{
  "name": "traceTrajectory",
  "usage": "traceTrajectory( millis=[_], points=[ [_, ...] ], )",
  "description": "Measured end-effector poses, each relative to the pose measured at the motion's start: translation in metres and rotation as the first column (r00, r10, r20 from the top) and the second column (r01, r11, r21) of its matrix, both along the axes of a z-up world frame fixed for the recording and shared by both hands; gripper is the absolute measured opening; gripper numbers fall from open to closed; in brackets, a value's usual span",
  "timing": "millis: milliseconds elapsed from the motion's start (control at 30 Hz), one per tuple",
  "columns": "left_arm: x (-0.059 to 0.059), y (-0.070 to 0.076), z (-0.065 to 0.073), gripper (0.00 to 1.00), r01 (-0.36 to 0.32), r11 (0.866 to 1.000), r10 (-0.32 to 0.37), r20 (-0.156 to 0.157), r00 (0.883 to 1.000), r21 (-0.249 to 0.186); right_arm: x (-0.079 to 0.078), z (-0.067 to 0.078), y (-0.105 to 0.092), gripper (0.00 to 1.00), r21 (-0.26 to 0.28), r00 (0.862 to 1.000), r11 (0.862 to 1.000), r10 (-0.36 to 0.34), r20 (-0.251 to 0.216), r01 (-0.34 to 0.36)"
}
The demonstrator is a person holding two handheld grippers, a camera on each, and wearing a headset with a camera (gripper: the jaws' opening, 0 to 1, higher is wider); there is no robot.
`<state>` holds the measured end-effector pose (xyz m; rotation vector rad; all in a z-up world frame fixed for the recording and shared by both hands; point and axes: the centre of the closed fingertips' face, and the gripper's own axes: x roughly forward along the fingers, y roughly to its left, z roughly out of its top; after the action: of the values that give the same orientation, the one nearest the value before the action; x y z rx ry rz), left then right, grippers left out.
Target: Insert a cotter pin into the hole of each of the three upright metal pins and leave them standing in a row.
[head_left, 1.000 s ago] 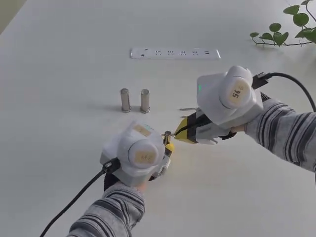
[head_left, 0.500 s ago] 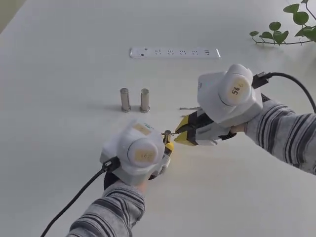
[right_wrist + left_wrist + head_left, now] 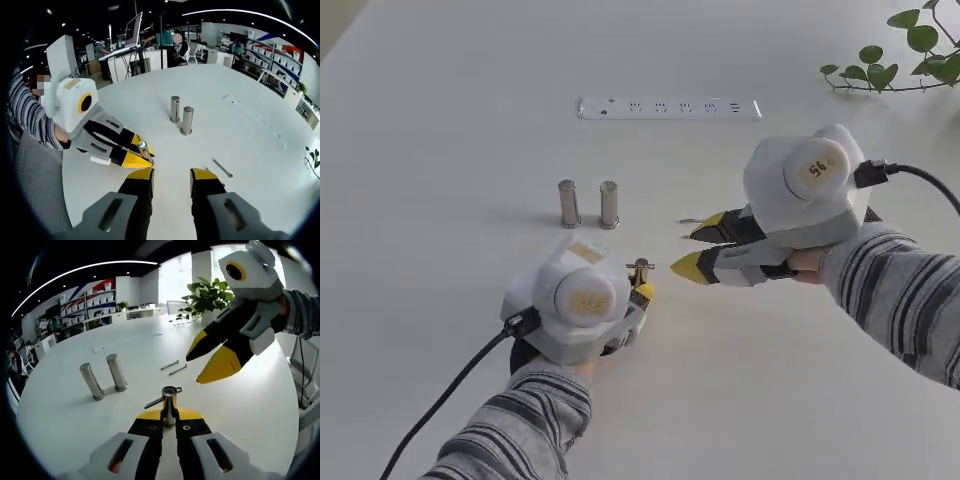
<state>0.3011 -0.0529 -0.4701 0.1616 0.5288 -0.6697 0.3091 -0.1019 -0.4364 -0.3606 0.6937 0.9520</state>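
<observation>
Pin [image 3: 170, 401] with cotter pin [image 3: 152, 403] through it sits clamped in your left gripper [image 3: 169, 418]; your right gripper [image 3: 171, 176] jaws stand apart, empty.

Bright, even light, soft shadows on the white table [image 3: 440, 150] (gripper views bend at the edges).

your right hand-held gripper [image 3: 683, 252] has opened and drawn back. the cotter pin [image 3: 154, 402] now sits through the metal pin [image 3: 170, 409].
</observation>
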Motion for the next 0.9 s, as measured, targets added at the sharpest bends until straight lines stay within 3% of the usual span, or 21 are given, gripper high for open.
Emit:
traceTrajectory(
  millis=[133,433,733,900],
  points=[
    [0.007,0.011,0.004,0.05,-0.005,1.000,0.005,0.012,1.000,0.012,-0.003,-0.001,0.001,0.30,0.029,1.000,0.999,-0.015,-0.002,0.015],
    [0.021,0.045,0.006,0.05,-0.024,0.999,0.023,0.026,0.999,0.042,0.002,0.009,0.010,0.36,0.156,0.998,0.986,-0.067,0.013,0.064],
    [0.026,0.069,0.004,0.05,-0.051,0.997,0.050,0.025,0.998,0.053,0.002,0.008,0.012,0.38,0.164,0.997,0.983,-0.079,0.006,0.077],
    [0.029,0.079,0.003,0.05,-0.069,0.997,0.068,0.025,0.997,0.042,-0.001,0.002,0.010,0.38,0.129,0.998,0.989,-0.070,-0.006,0.070]
  ],
)
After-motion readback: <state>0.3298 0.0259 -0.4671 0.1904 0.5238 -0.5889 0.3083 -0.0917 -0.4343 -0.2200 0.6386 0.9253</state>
